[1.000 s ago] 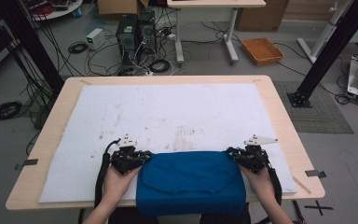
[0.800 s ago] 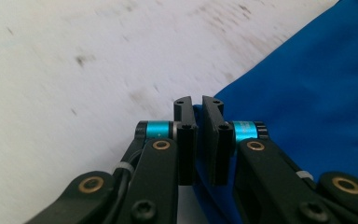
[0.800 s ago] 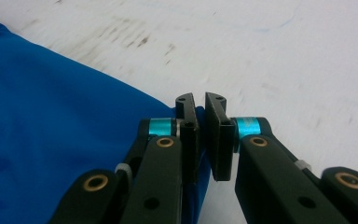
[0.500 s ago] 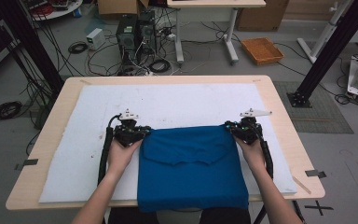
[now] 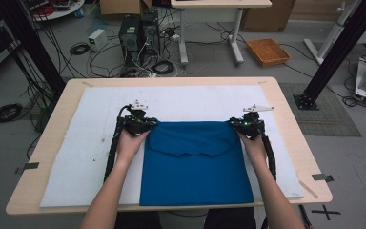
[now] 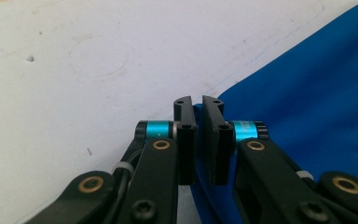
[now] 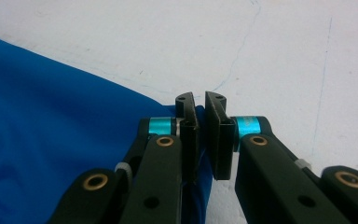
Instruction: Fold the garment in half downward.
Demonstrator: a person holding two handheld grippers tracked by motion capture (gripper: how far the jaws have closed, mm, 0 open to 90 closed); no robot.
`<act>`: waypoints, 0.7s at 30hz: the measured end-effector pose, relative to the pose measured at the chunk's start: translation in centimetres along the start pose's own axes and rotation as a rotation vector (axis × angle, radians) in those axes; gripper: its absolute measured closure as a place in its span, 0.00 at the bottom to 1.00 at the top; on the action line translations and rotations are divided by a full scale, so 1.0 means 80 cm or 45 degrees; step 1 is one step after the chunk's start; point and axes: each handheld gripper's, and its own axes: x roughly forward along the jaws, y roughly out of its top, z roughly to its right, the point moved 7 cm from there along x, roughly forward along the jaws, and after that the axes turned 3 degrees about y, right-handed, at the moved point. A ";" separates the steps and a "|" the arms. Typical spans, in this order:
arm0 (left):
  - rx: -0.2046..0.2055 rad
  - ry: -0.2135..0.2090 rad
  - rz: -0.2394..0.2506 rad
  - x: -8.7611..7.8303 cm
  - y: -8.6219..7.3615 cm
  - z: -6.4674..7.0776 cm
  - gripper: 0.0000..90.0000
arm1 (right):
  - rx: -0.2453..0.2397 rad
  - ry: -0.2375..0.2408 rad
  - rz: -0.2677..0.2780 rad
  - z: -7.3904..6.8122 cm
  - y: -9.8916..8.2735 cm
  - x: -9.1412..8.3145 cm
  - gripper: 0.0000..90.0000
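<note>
Both tools pulled blue cloth (image 5: 195, 162) farther up, corners clamped, white mat (image 5: 76, 157) apparently open ahead

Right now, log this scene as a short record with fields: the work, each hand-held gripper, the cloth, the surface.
work: folding a blue cloth on a padded table
left hand-held gripper: shut on the far left corner of the blue cloth
right hand-held gripper: shut on the far right corner of the blue cloth
cloth: lies flat, far edge pulled taut between the two grippers, a folded layer with a jagged edge across its upper part
surface: white mat on a wooden table
floor beyond: orange tray
</note>
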 end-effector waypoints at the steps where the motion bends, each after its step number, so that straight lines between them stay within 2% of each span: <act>1: -0.002 -0.004 -0.002 0.000 0.000 -0.001 0.94 | 0.005 0.002 0.000 0.000 0.000 0.001 0.94; 4: -0.034 -0.014 0.002 0.000 0.001 -0.001 0.93 | -0.002 -0.004 -0.005 0.001 -0.002 0.003 0.94; 7: -0.030 -0.008 -0.005 -0.001 0.001 0.000 0.91 | -0.017 -0.014 -0.010 -0.002 -0.001 0.001 0.92; 10: -0.044 0.007 0.021 -0.007 0.005 0.002 0.77 | -0.032 -0.038 0.007 -0.004 0.000 -0.003 0.83; 13: -0.022 0.032 0.035 -0.018 0.009 0.005 0.64 | -0.036 -0.054 0.033 -0.004 0.003 -0.012 0.74; 16: -0.046 -0.007 0.105 -0.035 0.008 0.015 0.61 | -0.038 -0.067 0.077 -0.004 0.005 -0.027 0.69; 18: -0.058 0.006 0.087 -0.043 -0.002 0.020 0.61 | -0.037 -0.080 0.114 -0.006 0.004 -0.040 0.69; 21: -0.115 -0.016 0.030 -0.053 -0.024 0.027 0.63 | -0.021 -0.074 0.148 -0.010 -0.003 -0.056 0.69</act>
